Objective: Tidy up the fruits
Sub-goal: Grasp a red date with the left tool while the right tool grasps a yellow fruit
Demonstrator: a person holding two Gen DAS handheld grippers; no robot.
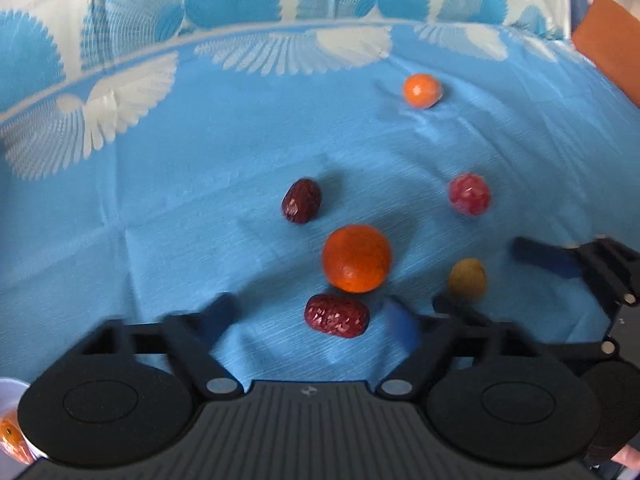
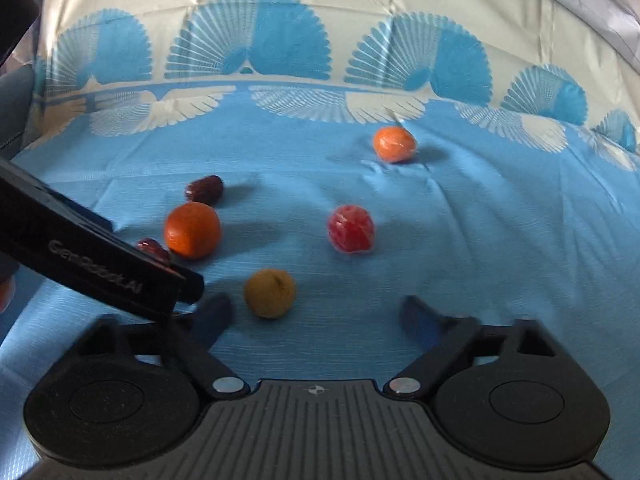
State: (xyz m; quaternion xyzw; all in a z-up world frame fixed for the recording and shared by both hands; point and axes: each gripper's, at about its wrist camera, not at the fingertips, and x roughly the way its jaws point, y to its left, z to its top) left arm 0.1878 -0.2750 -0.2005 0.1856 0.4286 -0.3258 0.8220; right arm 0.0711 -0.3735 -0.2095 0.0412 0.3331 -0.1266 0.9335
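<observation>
Several fruits lie on a blue tablecloth [image 1: 160, 208]. In the left wrist view a red date [image 1: 337, 316] lies between my open left gripper's [image 1: 312, 316] fingers, a large orange [image 1: 357, 258] just beyond it, a dark date [image 1: 302, 201] farther, a red fruit [image 1: 469, 194], a brown longan [image 1: 467, 279] and a small orange [image 1: 422, 90] far off. My right gripper [image 2: 316, 314] is open; the longan [image 2: 270, 293] lies just ahead of its left finger. The right wrist view also shows the orange [image 2: 192, 230], red fruit [image 2: 351, 228], small orange [image 2: 394, 144] and dark date [image 2: 205, 190].
The right gripper's fingers [image 1: 548, 258] show at the right of the left wrist view; the left gripper's body [image 2: 96, 264] crosses the left of the right wrist view. A white container with an orange fruit [image 1: 10, 436] sits at the lower left. An orange object [image 1: 608, 44] lies at the far right.
</observation>
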